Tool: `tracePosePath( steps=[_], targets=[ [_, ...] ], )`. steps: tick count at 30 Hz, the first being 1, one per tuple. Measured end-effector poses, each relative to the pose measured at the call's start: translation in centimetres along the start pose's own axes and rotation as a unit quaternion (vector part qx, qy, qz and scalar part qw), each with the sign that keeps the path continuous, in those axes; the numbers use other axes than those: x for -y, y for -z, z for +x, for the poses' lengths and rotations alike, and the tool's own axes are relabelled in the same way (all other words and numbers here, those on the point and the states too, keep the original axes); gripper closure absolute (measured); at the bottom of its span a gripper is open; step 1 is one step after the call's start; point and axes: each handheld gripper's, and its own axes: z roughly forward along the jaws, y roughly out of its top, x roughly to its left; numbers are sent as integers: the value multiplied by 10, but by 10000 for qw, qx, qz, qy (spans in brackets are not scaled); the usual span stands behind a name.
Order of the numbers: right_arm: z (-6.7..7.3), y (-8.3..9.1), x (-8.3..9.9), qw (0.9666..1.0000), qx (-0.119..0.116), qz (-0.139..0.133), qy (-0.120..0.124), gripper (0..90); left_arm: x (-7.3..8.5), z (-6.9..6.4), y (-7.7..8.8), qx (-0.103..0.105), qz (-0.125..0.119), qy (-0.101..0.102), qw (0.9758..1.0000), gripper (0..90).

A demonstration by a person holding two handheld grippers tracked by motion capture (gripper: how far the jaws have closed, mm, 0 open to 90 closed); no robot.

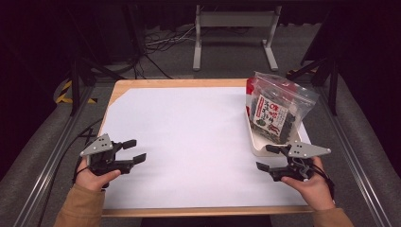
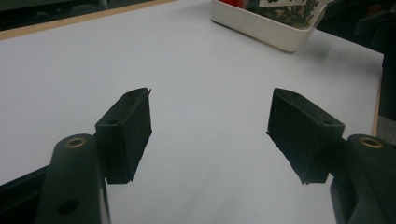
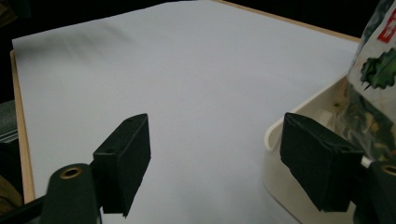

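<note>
Your right gripper (image 1: 273, 158) sits jaws spread, empty, just beside the near end of the white tray (image 1: 259, 147), likely lined up to reach the snack bag (image 1: 276, 109) propped upright inside it. Your left gripper (image 1: 134, 151), also spread and empty, rests well apart over the white sheet (image 1: 189, 137).

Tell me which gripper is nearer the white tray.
Right. The right gripper sits at the near end of the white tray; the left gripper is far across the table.
</note>
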Motion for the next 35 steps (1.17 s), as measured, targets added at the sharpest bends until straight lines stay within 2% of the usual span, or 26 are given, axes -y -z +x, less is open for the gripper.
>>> tracePosePath(
  steps=[8,17,29,35],
  targets=[
    [-3,-13,20,9998,-26,148,-151,248,5,3,-5,23,81,20,10000,311],
    [-5,-23,35,9985,117,496,-202,248,6,4,-5,-1,94,37,9999,311],
    [-3,-25,35,9979,180,608,-153,249,7,4,-6,-13,124,54,9999,310],
    [-1,-25,34,9982,165,566,-134,249,6,1,-8,0,168,-35,9999,306]
  ],
)
